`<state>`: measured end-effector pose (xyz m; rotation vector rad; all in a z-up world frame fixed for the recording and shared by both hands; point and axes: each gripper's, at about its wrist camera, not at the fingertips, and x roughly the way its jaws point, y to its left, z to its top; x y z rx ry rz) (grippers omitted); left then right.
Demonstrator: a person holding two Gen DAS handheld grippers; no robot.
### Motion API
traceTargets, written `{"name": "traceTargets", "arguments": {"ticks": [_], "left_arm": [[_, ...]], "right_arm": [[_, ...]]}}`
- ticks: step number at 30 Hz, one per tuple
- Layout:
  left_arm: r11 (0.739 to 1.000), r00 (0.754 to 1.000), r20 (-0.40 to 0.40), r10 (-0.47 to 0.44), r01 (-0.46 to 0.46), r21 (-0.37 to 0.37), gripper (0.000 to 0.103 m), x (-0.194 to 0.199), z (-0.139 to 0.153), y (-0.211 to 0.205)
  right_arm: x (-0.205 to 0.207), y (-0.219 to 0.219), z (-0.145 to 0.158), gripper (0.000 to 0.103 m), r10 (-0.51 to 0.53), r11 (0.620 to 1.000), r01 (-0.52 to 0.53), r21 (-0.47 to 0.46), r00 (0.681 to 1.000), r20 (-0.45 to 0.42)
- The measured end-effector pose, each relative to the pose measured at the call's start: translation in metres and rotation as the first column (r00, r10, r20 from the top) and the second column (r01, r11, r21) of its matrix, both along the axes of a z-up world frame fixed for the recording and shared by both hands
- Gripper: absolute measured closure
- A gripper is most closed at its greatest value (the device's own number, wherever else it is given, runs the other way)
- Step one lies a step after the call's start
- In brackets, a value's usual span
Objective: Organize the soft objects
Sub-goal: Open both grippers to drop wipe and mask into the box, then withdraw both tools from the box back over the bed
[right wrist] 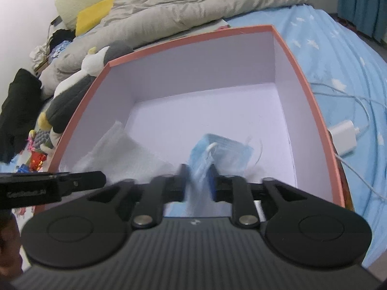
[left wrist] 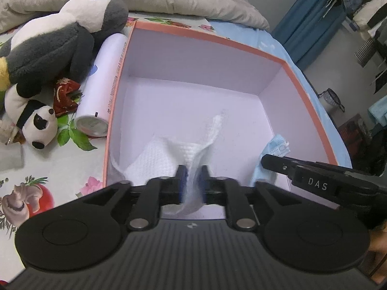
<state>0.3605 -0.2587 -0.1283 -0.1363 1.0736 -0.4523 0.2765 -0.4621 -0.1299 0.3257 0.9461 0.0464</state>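
The white tissue (left wrist: 169, 154) and blue face mask (right wrist: 217, 149) are lying in the pink box (left wrist: 312, 111), at six o'clock. The left gripper (left wrist: 192, 181) and right gripper (right wrist: 198, 181) are loosening, cloth between them. It could snag and lift. "DAS" (left wrist: 317, 184) is showing.

Salmon-rimmed box (left wrist: 208, 37) with pale lilac inside, white embossed tissue (left wrist: 169, 157), light blue face mask (right wrist: 222, 149), grey-and-white plush penguin (left wrist: 60, 38), black-and-white panda (left wrist: 36, 123), star-dotted blue bedsheet (right wrist: 338, 55)

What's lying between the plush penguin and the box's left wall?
In the left wrist view, a white cylindrical bottle lies between the grey-and-white plush penguin and the pink-rimmed cardboard box.
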Motion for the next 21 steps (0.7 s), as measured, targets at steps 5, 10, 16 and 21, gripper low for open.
{"name": "traceTargets", "arguments": {"ticks": [5,10,16,21], "left_arm": [[1.000,0.999,0.051,-0.003,0.003,-0.003,0.064,-0.016,0.021,0.004],[1.000,0.995,0.102,-0.002,0.003,-0.016,0.064,-0.042,0.051,0.013],[0.999,0.985,0.173,-0.005,0.012,-0.039,0.064,-0.092,0.095,0.031],[0.999,0.974,0.226,-0.002,0.010,-0.033,0.064,-0.132,0.124,0.051]], "right_arm": [[-0.014,0.001,0.018,0.066,-0.008,1.000,0.008,0.000,0.999,0.033],[-0.043,0.007,0.051,0.066,-0.024,1.000,0.025,-0.012,0.995,0.098],[-0.078,0.024,0.097,0.067,-0.004,1.000,0.008,-0.025,0.983,0.181],[-0.108,0.042,0.131,0.067,0.017,0.999,-0.007,-0.040,0.965,0.261]]}}
